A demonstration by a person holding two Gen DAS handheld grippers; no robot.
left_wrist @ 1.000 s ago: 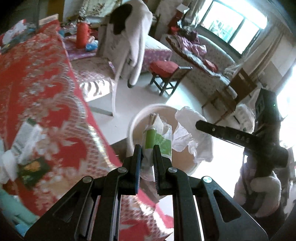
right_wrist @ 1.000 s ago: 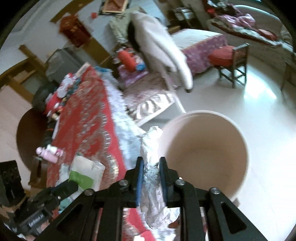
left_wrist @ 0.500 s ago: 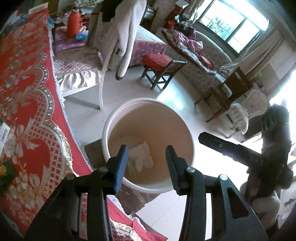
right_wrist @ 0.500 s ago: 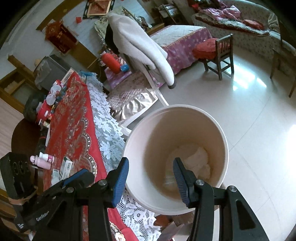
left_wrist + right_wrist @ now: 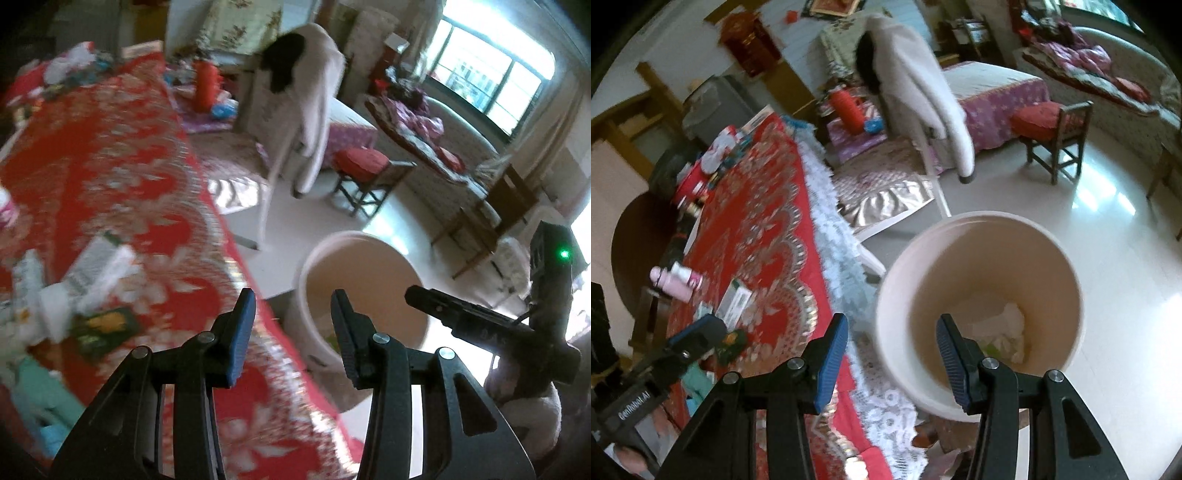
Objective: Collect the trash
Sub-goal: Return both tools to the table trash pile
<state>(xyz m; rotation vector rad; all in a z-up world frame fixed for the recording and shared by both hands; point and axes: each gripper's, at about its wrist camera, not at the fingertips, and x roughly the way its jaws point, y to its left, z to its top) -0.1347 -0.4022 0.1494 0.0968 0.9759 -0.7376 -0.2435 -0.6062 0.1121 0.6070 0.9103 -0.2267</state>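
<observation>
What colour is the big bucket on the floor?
The bucket is pale cream, clearest in the right wrist view.

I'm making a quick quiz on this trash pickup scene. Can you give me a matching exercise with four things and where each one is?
Things:
1. crumpled paper
2. pink bottle
3. white coat
4. red cushion

Places:
A. draped over a chair back
B. lying on the red tablecloth
C. at the bottom of the bucket
D. on a small wooden stool

Pairs: 1-C, 2-B, 3-A, 4-D
</observation>
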